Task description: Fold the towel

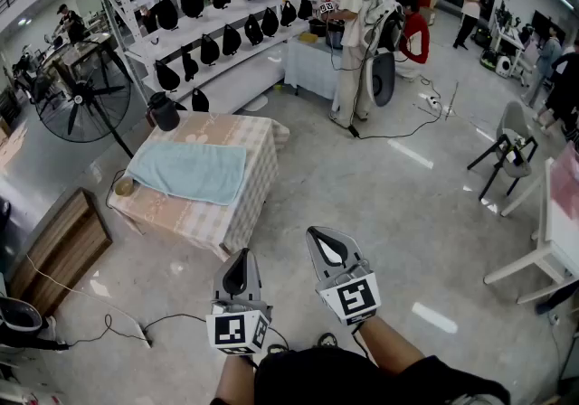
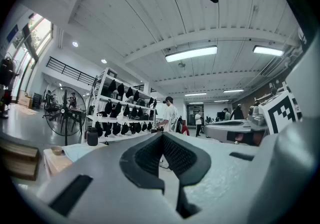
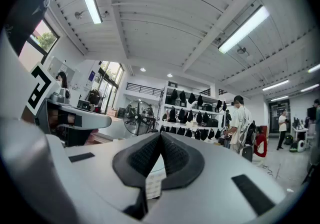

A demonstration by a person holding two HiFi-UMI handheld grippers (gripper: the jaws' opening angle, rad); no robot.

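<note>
**Status.** The towel [image 1: 188, 170] lies spread flat and unfolded on the tabletop [image 1: 237, 136], which is covered by a checked cloth. It is well apart from the operator, up and to the left in the head view. The left hand-held gripper [image 1: 241, 259] and the right hand-held gripper [image 1: 318, 240] are held level, side by side, over the floor [image 1: 362, 186]. Each has its jaws brought fully together with nothing between them.

**Procedure (judged).** The step in hand is the approach; folding has not begun.
1. Walk up to the near side of the tabletop so that both near corners of the towel come within reach.
2. Spread both pairs of jaws before reaching the towel, since closed jaws cannot take an edge.
3. Take one corner in each gripper, pinching the towel only and not the checked cloth beneath.
4. Lift both corners together and carry them across to the opposite edge, keeping the edges aligned.

**Surroundings.**
- A dark jug [image 1: 163, 112] stands at the far left corner of the tabletop, just beside the towel.
- A small cup [image 1: 124, 185] sits at the left edge of the tabletop. Keep the fold clear of both.
- A fan [image 1: 83, 96] stands beyond the tabletop.
- A wooden crate [image 1: 59, 245] lies on the floor to the left of the tabletop.
- A cable [image 1: 118, 331] trails across the floor near the operator's left side and is a likely trip hazard.
- The shelves [image 1: 208, 23] and a standing person [image 1: 362, 14] are well apart from the path.
</note>
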